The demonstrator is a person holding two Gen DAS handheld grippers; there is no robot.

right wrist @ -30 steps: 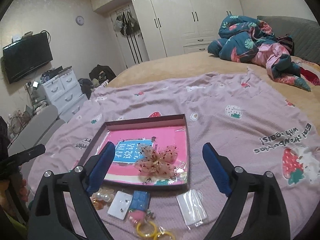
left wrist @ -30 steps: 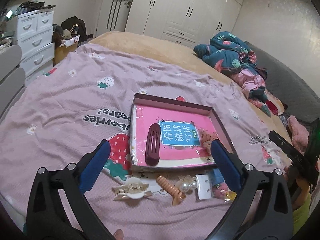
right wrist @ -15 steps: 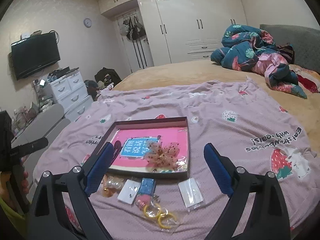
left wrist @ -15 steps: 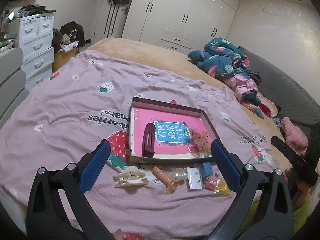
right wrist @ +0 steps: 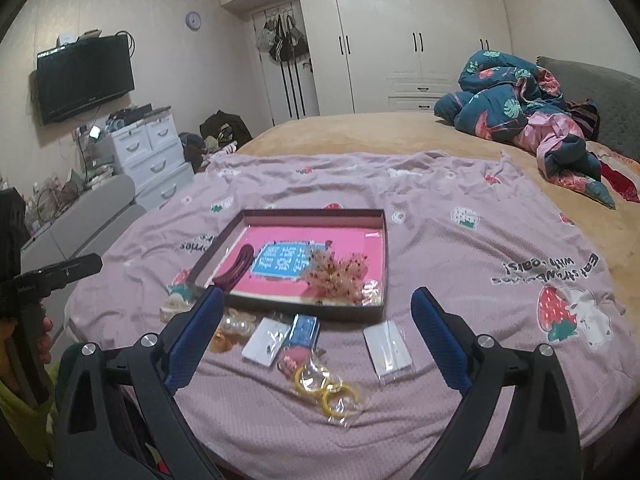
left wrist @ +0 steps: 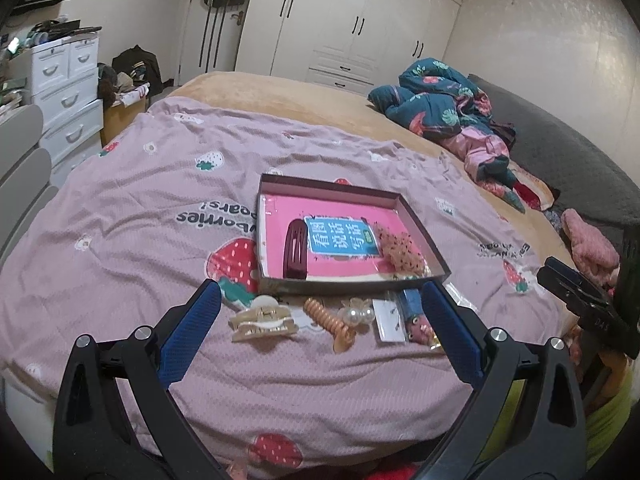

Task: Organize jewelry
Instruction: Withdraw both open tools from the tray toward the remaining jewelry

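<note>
Both claws, left [left wrist: 318, 302] and right [right wrist: 316, 306], spread wide and empty over the bed [left wrist: 120, 208], with clip [left wrist: 295, 249] and bow [right wrist: 340, 270] in the tray [left wrist: 352, 282], remaining jewelry [left wrist: 328, 318] just before it, partly hidden behind fingers [left wrist: 448, 332]

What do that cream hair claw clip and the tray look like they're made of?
The cream clip looks like glossy hard plastic: smooth, light catching its teeth. The tray seems matte cardboard: thin, straight dark walls with sharp folded corners. Neither is certain.
</note>
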